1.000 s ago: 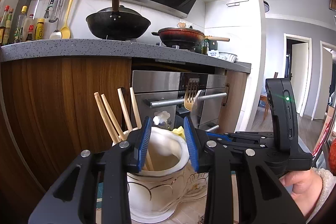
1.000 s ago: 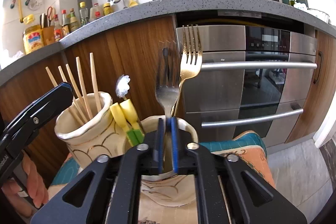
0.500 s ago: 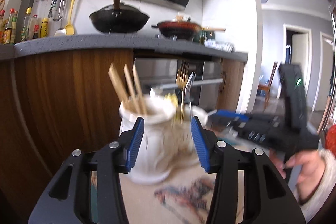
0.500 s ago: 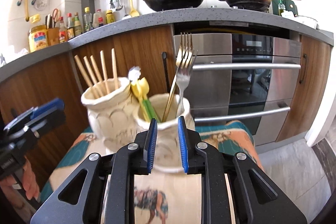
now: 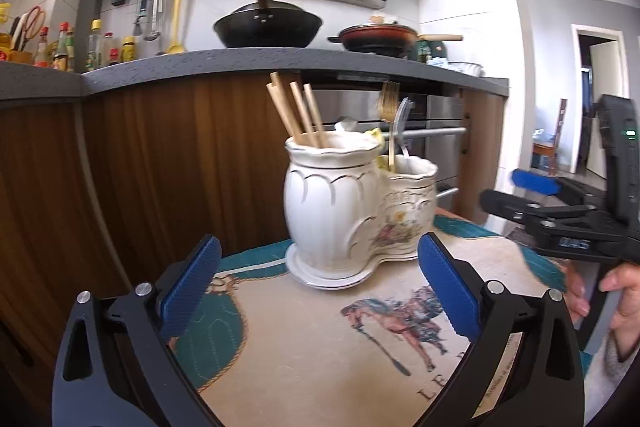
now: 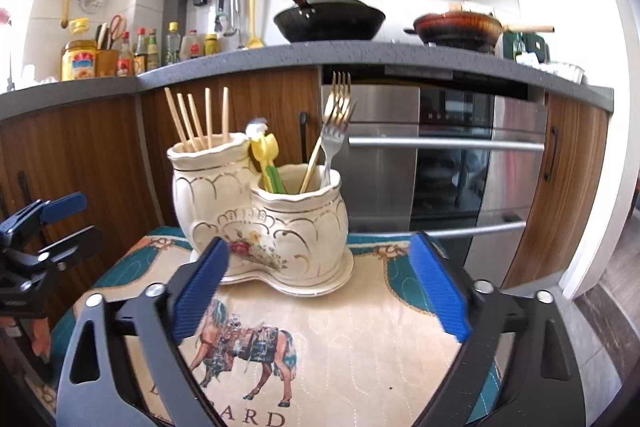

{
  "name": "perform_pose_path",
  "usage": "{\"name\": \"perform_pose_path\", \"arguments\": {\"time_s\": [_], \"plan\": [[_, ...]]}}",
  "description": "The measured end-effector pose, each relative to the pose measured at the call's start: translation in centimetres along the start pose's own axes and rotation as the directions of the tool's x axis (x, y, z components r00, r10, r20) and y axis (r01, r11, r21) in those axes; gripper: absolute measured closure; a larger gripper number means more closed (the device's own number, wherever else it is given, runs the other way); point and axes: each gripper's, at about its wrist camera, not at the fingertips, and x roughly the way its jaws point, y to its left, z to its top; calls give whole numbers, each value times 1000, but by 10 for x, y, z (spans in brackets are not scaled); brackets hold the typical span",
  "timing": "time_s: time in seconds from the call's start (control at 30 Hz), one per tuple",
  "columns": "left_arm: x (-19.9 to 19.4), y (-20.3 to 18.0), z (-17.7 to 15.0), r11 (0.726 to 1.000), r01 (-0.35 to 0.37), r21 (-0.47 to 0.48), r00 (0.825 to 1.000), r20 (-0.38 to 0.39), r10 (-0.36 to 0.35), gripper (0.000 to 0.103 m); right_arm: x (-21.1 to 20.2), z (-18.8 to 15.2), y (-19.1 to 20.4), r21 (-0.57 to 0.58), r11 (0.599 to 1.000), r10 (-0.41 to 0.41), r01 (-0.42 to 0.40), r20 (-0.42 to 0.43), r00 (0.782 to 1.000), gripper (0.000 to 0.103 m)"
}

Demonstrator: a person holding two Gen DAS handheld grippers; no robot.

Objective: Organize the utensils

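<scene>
Cream two-pot ceramic utensil holder (image 6: 260, 223) standing mid-frame on horse-printed quilted mat (image 6: 340, 355), near its far edge. Wooden chopsticks (image 6: 200, 119) in taller pot; gold fork (image 6: 338, 107) and silver fork (image 6: 334, 143) in lower. Left gripper (image 5: 318, 287) and right gripper (image 6: 320, 287) just spread wide, released, nothing between, clear of holder. Bare mat before holder. Legible on mat: "ARD".

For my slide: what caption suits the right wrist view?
Open right gripper faces ceramic utensil holder with chopsticks and forks.
</scene>
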Motion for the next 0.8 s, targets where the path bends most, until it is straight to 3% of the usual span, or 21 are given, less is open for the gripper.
{"name": "perform_pose_path", "arguments": {"time_s": [0.2, 0.8], "plan": [[2, 7, -4, 1000, -17, -21, 1000, -6, 17, 6, 1, -3, 12, -73, 997, -26, 28, 33, 999, 7], [7, -4, -5, 999, -29, 26, 999, -39, 30, 5, 9, -4, 11, -56, 998, -33, 33, 2, 999, 5]]}}
